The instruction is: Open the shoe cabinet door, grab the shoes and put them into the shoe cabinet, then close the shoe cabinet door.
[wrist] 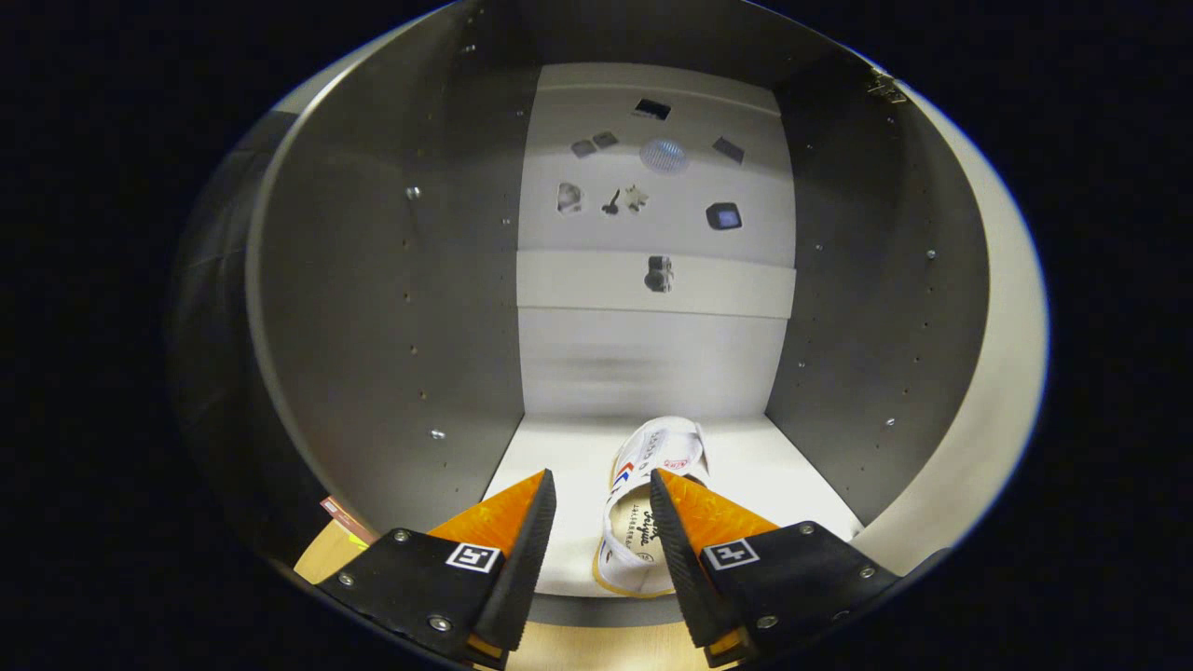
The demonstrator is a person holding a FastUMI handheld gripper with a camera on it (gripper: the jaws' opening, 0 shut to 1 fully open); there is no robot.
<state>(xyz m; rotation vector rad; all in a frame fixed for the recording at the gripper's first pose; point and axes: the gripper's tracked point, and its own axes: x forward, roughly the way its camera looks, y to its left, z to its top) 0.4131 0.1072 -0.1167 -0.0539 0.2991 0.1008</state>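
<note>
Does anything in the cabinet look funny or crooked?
Not much. One white shoe lies on the cabinet's bottom shelf, angled a little instead of square with the walls, its heel near the front edge. The claw is open, its fingers on either side of the shoe, not pressing it. Nothing looks spilled or broken.

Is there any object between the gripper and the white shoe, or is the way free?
Nothing visible stands between them. The shoe lies on the cabinet floor, inside the open shoe cabinet, directly between the fingers of the gripper. The fingers are spread apart, and neither clearly presses on the shoe.
</note>
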